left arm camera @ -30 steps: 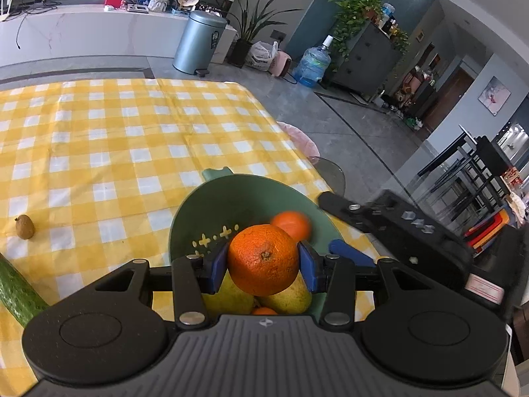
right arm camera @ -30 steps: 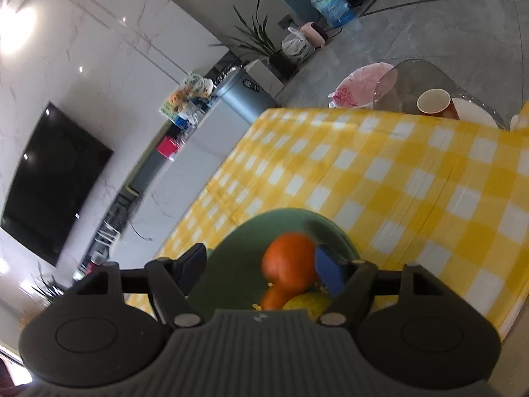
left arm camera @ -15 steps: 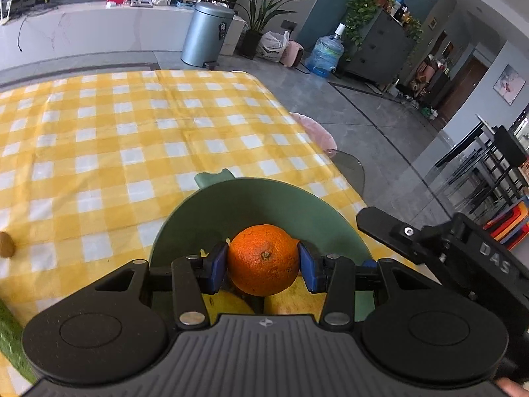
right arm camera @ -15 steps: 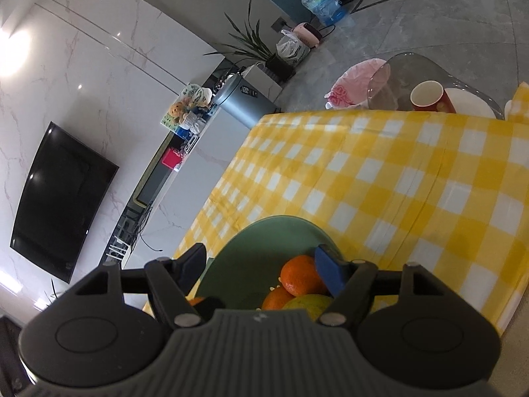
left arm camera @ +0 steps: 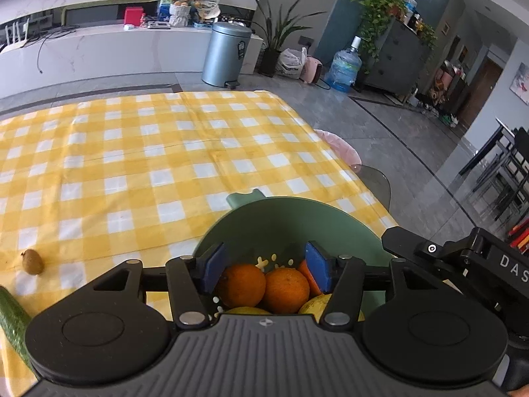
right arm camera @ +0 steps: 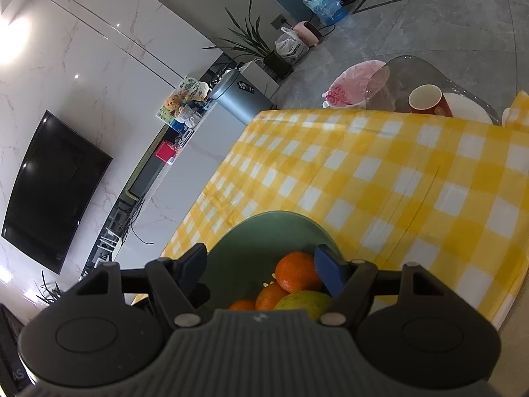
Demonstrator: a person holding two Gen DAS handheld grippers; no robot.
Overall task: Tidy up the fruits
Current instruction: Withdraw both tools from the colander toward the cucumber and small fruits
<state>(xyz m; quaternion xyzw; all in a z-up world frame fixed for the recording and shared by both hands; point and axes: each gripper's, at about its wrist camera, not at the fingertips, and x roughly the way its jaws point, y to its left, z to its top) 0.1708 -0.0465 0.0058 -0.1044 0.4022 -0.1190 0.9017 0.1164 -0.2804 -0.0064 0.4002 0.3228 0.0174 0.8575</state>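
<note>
With left claw (left arm camera: pixel 264 269) opening over the green colander (left arm camera: pixel 284 218) and its orange (left arm camera: pixel 243 285) lying free among the fruit, best lifted straight up; right claw (right arm camera: pixel 261 269) open and empty above; kiwi (left arm camera: pixel 32 261) waiting on bench (left arm camera: pixel 132 165).

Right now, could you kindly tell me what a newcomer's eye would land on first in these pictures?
Probably the round green plastic bowl at the near edge of the yellow-and-white checked tablecloth, piled with bright oranges and yellow-green pears. The left gripper hangs right over it, its blue-padded fingers opening with nothing pressed between them. Far left on the cloth lie a small brown kiwi and a dark green cucumber.
</note>
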